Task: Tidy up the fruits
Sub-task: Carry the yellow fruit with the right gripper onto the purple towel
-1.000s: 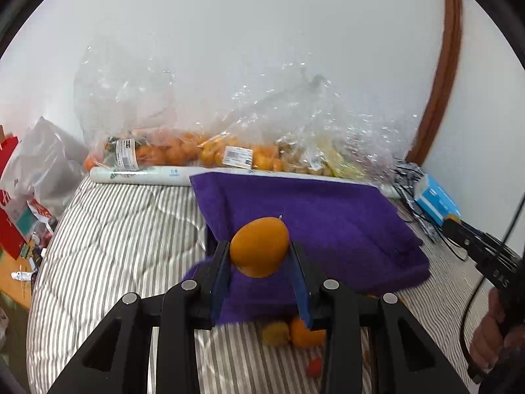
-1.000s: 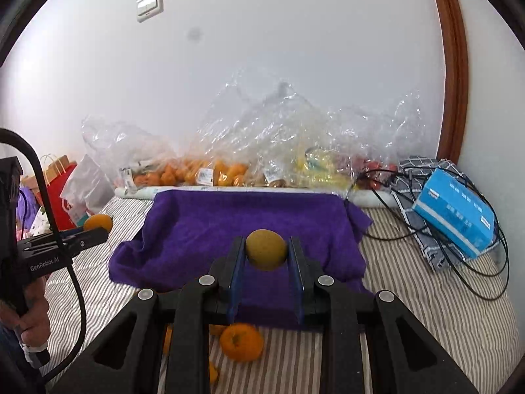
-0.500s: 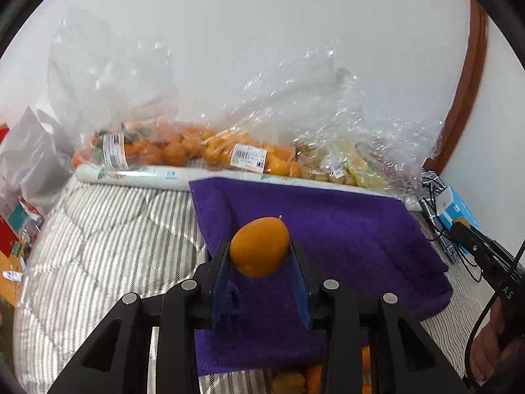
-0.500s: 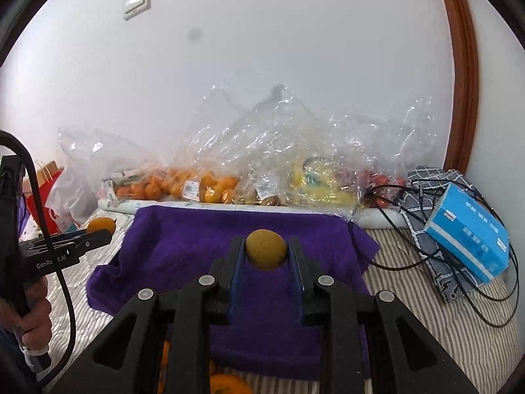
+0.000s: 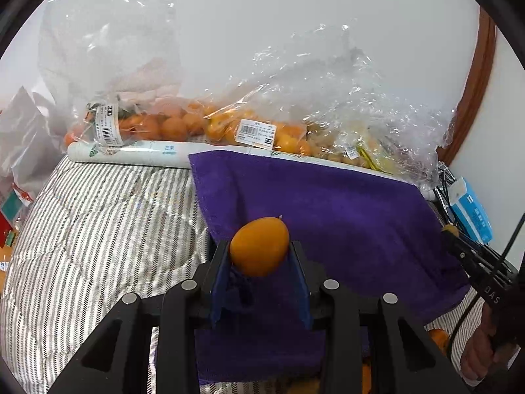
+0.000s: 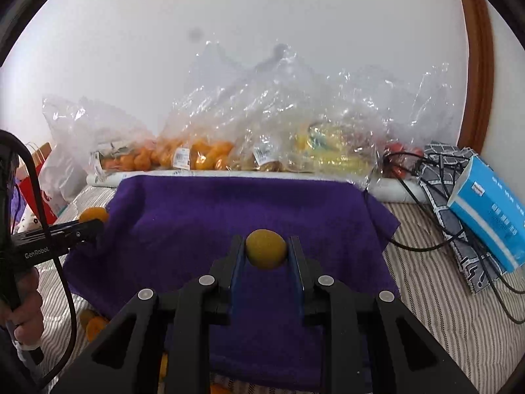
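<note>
- Left gripper [image 5: 259, 256] clamped on an orange oval fruit [image 5: 260, 246], pads pressing both sides, hanging over the near-left part of the purple towel [image 5: 328, 210].
- Right gripper [image 6: 266, 252] pinched tight on a smaller yellow-brown round fruit [image 6: 265, 249], held over the middle of the same towel.
- Both fruits up in the air, not on the cloth yet. Towel surface looks totally bare in both views, so nothing sorted onto it so far, as far as visible.
- Loose orange fruits [image 6: 93, 325] lying on the striped bedding [image 5: 98, 229] just off the towel's near edge, partly tucked under it. Hard to count, a few at least.
- Clear bags of fruit [image 5: 183, 124] lined up along the wall behind the towel: oranges on the left, something yellow in the middle, red bits at the far right. All bagged, apparently untouched.
- Blue box [image 6: 489, 213] and black cables [image 6: 426, 197] off to the right, not part of the job.
- Best guess on progress: early days. Two pieces in hand and probably about to be set down on the towel, then the loose ones by the edge to pick up, maybe the bags after that.
- Worth watching: round fruit on soft cloth, could roll off toward the edge if dropped carelessly.
</note>
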